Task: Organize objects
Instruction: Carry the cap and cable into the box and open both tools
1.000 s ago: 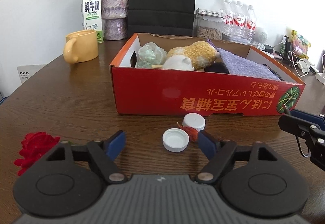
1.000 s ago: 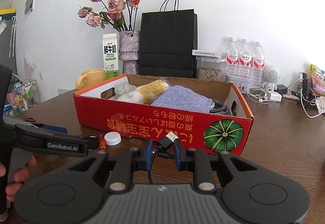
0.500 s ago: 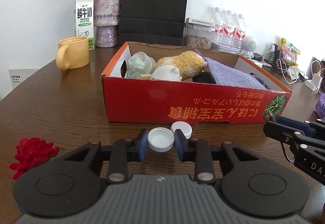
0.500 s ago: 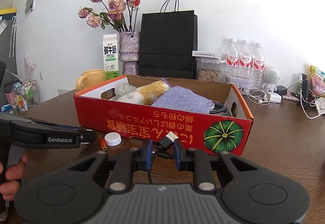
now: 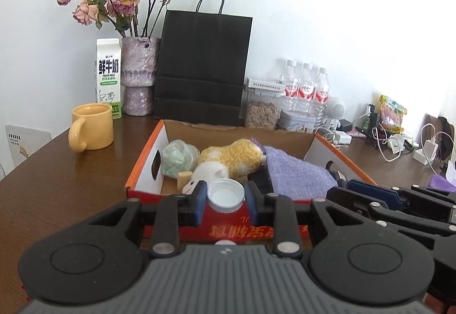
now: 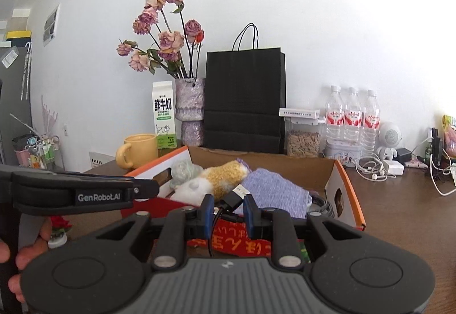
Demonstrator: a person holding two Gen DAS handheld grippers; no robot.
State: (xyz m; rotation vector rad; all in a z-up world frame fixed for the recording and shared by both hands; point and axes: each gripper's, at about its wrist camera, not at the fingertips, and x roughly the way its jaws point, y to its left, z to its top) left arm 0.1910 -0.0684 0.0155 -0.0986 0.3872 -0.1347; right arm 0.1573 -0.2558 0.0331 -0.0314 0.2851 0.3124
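- Left claw [image 5: 225,201]: jaws have just been closing and now clamp a white bottle cap [image 5: 226,195], open side up, pads on its rim at either side.
- Cap hangs just before the near wall of the red cardboard box [image 5: 144,168], level with its top edge, not yet over the inside.
- Right claw [image 6: 228,210]: jaws pressed together on a black USB cable [image 6: 234,198]; plug sticks up between the pads, cord hangs below. It also sits at the near wall.
- Ahead of the left claw inside the box: a white and yellow plush toy [image 5: 230,161], a green bundle [image 5: 178,157] ahead-left, a purple cloth [image 5: 296,175] ahead-right.
- Judgement: carry the cap forward over the wall before lowering; it looks too close to the edge to clear otherwise.
- Judgement: release low onto the bare floor strip ahead-left of the claw, so the light cap does not bounce or roll off the toy.
- Judgement: the right claw lies just to the right of the left one; move them one at a time to avoid a knock.
- Judgement: the hanging cord may snag the wall; lift it over.
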